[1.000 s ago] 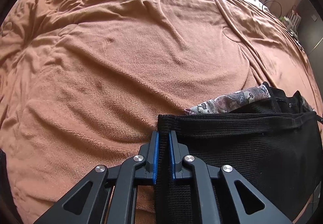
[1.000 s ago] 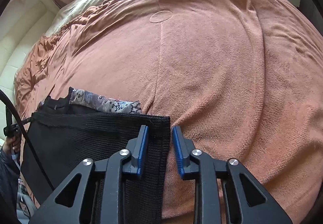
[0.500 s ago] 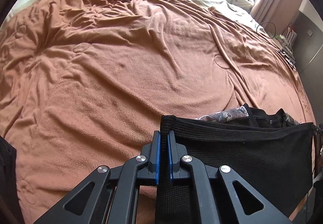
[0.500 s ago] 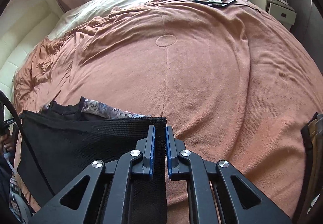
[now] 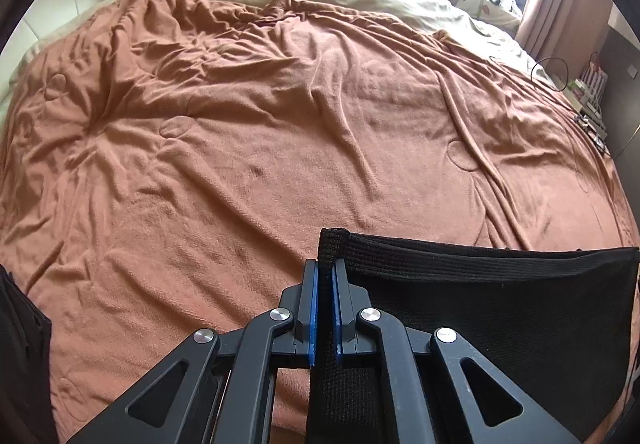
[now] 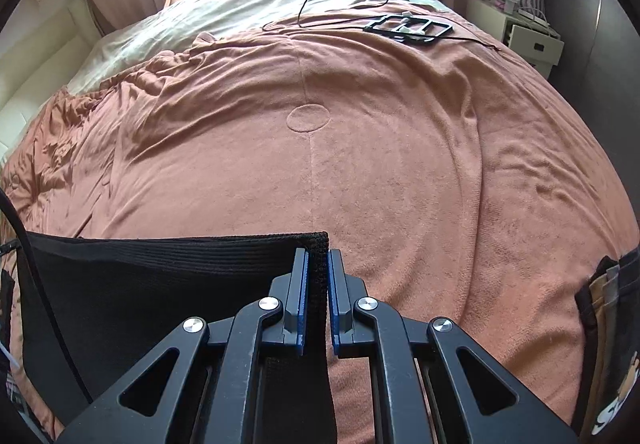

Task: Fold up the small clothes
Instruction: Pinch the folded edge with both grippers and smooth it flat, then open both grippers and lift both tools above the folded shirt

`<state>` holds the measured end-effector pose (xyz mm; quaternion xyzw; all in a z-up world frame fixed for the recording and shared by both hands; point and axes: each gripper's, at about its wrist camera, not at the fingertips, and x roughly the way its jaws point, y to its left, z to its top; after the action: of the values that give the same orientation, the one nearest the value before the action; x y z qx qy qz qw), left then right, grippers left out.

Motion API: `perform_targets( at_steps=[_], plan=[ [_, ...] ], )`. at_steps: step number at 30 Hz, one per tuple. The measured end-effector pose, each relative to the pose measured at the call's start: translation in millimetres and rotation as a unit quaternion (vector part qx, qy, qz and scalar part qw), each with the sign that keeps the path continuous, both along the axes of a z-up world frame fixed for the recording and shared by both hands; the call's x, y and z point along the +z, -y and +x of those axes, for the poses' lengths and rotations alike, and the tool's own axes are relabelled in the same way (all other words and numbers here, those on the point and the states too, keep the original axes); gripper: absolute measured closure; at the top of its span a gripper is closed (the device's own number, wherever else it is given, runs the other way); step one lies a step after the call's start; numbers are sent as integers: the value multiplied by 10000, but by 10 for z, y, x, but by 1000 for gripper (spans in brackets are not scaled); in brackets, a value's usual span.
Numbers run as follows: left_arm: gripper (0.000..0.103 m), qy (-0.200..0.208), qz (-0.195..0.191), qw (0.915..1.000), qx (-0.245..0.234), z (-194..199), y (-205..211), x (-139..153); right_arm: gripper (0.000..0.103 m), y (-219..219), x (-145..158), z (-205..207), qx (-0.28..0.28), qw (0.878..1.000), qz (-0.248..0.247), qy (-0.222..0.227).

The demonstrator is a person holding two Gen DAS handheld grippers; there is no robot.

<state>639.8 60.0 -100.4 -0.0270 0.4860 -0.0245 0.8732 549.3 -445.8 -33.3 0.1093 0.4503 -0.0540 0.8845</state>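
Note:
A black ribbed-knit garment (image 5: 500,296) hangs stretched between the two grippers above a brown blanket (image 5: 260,148). My left gripper (image 5: 325,268) is shut on the garment's left top corner. In the right wrist view the same black garment (image 6: 160,280) spreads to the left, and my right gripper (image 6: 317,256) is shut on its right top corner. The lower part of the cloth hangs out of sight below both cameras. The patterned cloth that lay behind it is hidden.
The brown blanket (image 6: 380,148) covers a wide bed, rumpled toward the far left. A black frame and cable (image 6: 408,26) lie at the far right end. A white drawer unit (image 6: 520,32) stands beside the bed. Dark bags hang at the view edges (image 6: 604,340).
My right gripper closed on the garment's corner. Both grippers lifted the black garment off the blanket and tilted up; the patterned cloth behind it dropped out of view.

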Motion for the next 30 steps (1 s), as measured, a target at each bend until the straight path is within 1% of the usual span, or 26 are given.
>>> perform_targets(
  at_steps=[4, 7, 14, 17, 19, 21, 22, 23, 24, 25, 26, 29, 30],
  plan=[
    [97, -260, 172, 9995, 56, 125, 43, -251, 98, -39, -217, 233, -139, 9992, -169, -321],
    [97, -362, 262, 9990, 73, 184, 64, -372, 98, -60, -303, 361, -193, 9987, -190, -424],
    [97, -480, 441, 9978, 148, 279, 69, -545, 98, -66, -449, 529, -278, 9979, -285, -508],
    [97, -532, 383, 9978, 121, 316, 89, -599, 97, -71, -521, 593, -215, 9976, -244, -618],
    [95, -593, 397, 9973, 142, 333, 95, -610, 96, -80, -506, 583, -204, 9977, -263, -595],
    [91, -566, 273, 9978, 218, 303, 69, -562, 92, -84, -469, 553, -73, 9983, -121, -570],
    [85, -581, 219, 9978, 251, 291, 56, -548, 81, -78, -445, 534, -30, 9984, -88, -552],
    [76, -603, 159, 9976, 295, 265, 42, -523, 59, -51, -416, 507, -4, 9986, -64, -523],
    [71, -605, 133, 9976, 314, 244, 36, -502, 47, -45, -375, 466, 14, 9990, -44, -451],
    [63, -581, 102, 9978, 307, 205, 33, -468, 37, -24, -335, 430, 8, 9992, -41, -395],
    [57, -547, 84, 9981, 286, 163, 40, -432, 37, -10, -291, 388, -10, 9993, -22, -368],
    [49, -492, 47, 9986, 183, 21, 74, -314, 37, 28, -194, 244, 17, 9992, 206, -345],
    [48, -473, 32, 9988, 153, -29, 83, -271, 37, 41, -164, 189, 24, 9992, 230, -335]
  ],
)
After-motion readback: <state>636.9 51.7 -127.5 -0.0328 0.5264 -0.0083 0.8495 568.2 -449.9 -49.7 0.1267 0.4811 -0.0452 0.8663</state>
